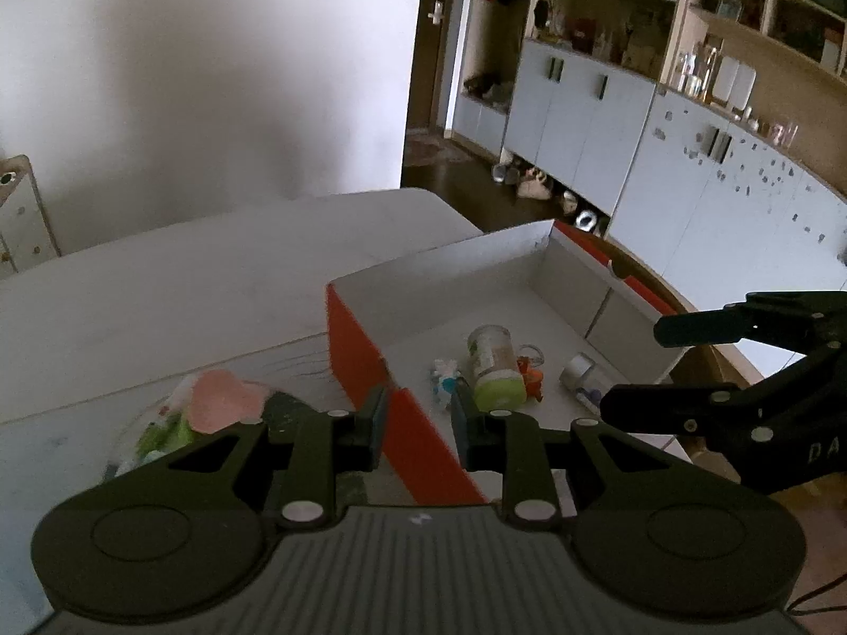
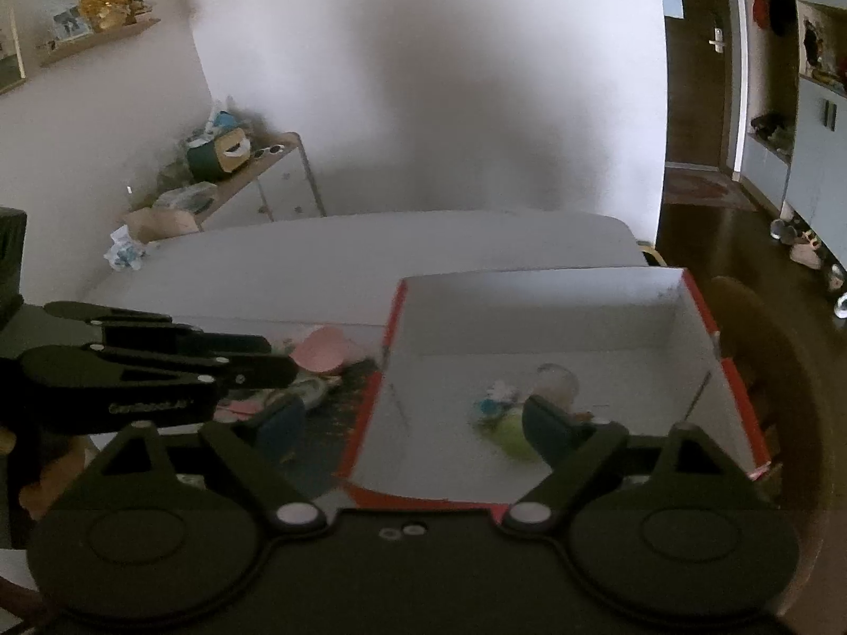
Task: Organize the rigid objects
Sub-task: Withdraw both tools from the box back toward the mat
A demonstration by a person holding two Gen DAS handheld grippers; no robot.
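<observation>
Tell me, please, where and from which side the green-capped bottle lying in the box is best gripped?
Grip the bottle across its clear round body, coming straight down from above. It lies on its side on the floor of the box, so the walls hinder a sideways approach, and small toys crowd its green cap end.

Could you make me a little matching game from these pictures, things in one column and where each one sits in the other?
Things:
1. jar with green lid
2. pink item
3. silver tape roll
4. right tool

Places:
A. on the table, outside the box
B. lying in the box, near its middle
C. held above the box's right edge
D. in the box, right of the jar

Pairs: 1-B, 2-A, 3-D, 4-C
</observation>
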